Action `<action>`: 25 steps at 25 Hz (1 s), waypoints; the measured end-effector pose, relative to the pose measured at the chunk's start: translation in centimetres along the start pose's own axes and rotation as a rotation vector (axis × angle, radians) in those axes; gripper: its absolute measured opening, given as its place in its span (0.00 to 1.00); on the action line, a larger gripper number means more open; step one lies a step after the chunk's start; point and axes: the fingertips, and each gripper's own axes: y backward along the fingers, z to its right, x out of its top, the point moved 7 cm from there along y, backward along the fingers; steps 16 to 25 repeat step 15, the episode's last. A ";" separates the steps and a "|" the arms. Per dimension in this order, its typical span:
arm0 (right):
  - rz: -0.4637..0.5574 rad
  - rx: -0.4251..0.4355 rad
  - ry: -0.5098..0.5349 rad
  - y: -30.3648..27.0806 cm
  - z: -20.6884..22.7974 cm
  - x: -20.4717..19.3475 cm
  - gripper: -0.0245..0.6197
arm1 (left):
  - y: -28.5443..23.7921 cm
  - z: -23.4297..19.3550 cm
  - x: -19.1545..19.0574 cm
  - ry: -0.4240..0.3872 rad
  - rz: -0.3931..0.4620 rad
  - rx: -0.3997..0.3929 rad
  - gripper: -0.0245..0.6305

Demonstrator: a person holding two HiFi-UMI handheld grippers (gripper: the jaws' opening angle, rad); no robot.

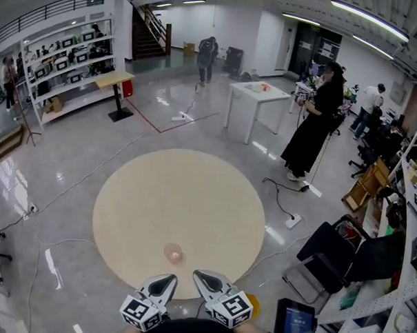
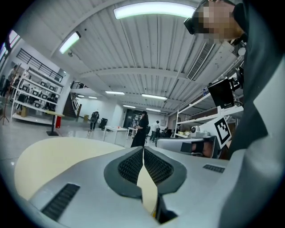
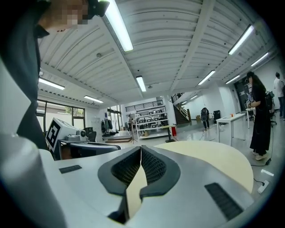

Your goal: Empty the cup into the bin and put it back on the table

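Both left gripper [image 1: 168, 279] and right gripper [image 1: 199, 274] have fingers pinched together, empty. Small pinkish cup [image 1: 173, 252], I think, on the surface [image 1: 180, 189].

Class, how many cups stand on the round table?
1. A pinkish cup stands on the round table, near its closest edge. The left gripper and right gripper hide a little of that edge.

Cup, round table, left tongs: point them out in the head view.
cup [image 1: 173, 252], head view, middle of its body.
round table [image 1: 179, 195], head view, bare top.
left tongs [image 1: 163, 280], head view, closed tips.
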 end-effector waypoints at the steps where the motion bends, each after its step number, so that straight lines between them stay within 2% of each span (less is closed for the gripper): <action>1: 0.003 -0.012 -0.006 0.0 0.2 -0.1 0.06 | -0.3 -0.1 0.0 0.000 -0.011 -0.009 0.07; 6: -0.005 -0.012 -0.028 0.6 0.7 -0.7 0.06 | -0.8 0.4 -1.2 -0.012 -0.028 -0.025 0.07; 25: -0.016 -0.031 -0.052 -0.1 0.2 -0.2 0.06 | -0.1 -0.3 -0.6 0.011 -0.045 -0.029 0.07</action>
